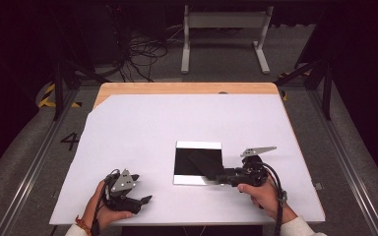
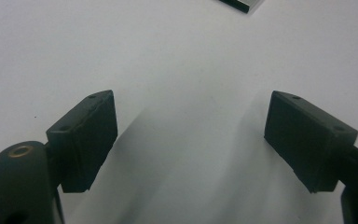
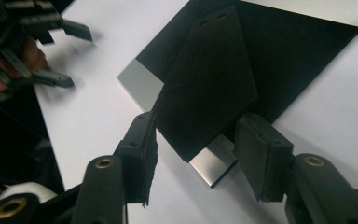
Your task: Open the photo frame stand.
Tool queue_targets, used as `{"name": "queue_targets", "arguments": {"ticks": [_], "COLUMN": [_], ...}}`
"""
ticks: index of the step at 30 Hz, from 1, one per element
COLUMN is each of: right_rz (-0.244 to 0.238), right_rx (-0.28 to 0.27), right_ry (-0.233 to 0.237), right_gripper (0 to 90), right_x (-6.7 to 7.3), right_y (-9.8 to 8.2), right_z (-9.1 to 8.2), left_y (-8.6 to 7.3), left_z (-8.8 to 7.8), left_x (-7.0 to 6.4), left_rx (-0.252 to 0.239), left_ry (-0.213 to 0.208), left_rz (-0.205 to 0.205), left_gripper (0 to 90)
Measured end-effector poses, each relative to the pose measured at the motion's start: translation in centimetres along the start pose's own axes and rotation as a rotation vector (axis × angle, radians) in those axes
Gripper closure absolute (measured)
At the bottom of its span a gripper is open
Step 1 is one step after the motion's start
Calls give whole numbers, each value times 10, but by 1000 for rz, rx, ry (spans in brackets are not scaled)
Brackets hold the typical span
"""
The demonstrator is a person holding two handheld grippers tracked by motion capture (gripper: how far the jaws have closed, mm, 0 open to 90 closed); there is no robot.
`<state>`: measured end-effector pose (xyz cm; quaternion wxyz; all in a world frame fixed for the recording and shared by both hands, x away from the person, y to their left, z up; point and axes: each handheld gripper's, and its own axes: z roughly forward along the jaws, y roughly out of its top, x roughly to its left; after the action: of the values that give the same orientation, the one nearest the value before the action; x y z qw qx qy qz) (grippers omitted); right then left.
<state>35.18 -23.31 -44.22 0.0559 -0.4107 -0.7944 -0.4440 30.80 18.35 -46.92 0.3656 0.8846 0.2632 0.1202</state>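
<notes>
My right gripper stands wide, its jaws either side of the near corner of a black flat piece lying on a black, silver-edged tray mid-table; my left gripper is also spread wide, empty, above the white sheet near the front-left edge.

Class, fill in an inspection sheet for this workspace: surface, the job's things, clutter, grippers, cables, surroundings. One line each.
Surface: white sheet covering a wooden table.
Job's things: flat black square panel with silver edges; a dark pointed flap lies on it.
Clutter: nothing seen.
Grippers: left hand-held gripper open, over bare sheet; right hand-held gripper open, jaws either side of the flap's near corner.
Cables: one trails from the right gripper; a tangle lies on the floor beyond the table.
Surroundings: dark room, white metal stand, yellow-black floor tape.
</notes>
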Motion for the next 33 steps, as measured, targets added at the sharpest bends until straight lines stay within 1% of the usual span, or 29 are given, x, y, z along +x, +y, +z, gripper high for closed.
{"name": "queue_targets", "arguments": {"ticks": [2,5,7,10,12,16,17,18,19,22,24,25,26,28,29,30,33], "right_rz": [31,73,73,94,110,123,136,136,166,175,171,172,182,174,169,169,161], "right_rx": [-17,-18,-8,-14,-14,-33,-38,-38,-51,-64,-76,-73,-71,-76,-82,-82,-86], "right_ry": [23,44,48,71,85,96,93,93,81,69,76,76,77,74,71,71,72], "right_gripper": [496,501,499,482,478,479,484,484,495,510,514,513,513,505,503,503,513], "right_x": [-2,-5,-5,-7,-8,-9,-9,-9,-11,-12,-13,-14,-14,-14,-13,-13,-13], "right_y": [0,-1,0,2,4,8,9,9,9,10,12,13,13,13,12,12,12], "right_z": [1,7,13,18,19,18,19,19,21,25,28,29,30,33,35,35,35], "left_y": [0,0,1,1,0,1,1,1,1,2,3,3,3,4,4,4,7], "left_z": [1,1,1,1,1,0,0,0,0,1,2,2,3,3,4,4,6], "left_x": [0,0,-1,0,0,0,0,0,0,-1,-2,-2,-2,-2,-3,-3,-3], "left_rx": [7,4,7,1,-1,-8,-10,-10,-11,-8,-13,-14,-15,-15,-22,-22,-35], "left_ry": [1,1,0,0,-4,-8,-11,-11,-15,-17,-20,-24,-29,-34,-45,-45,-63], "left_rz": [-1,1,1,4,-3,-6,-5,-5,-8,-3,-3,-3,-5,-6,-13,-13,-28], "left_gripper": [179,173,172,170,170,165,164,164,163,163,162,162,162,160,160,160,160]}}
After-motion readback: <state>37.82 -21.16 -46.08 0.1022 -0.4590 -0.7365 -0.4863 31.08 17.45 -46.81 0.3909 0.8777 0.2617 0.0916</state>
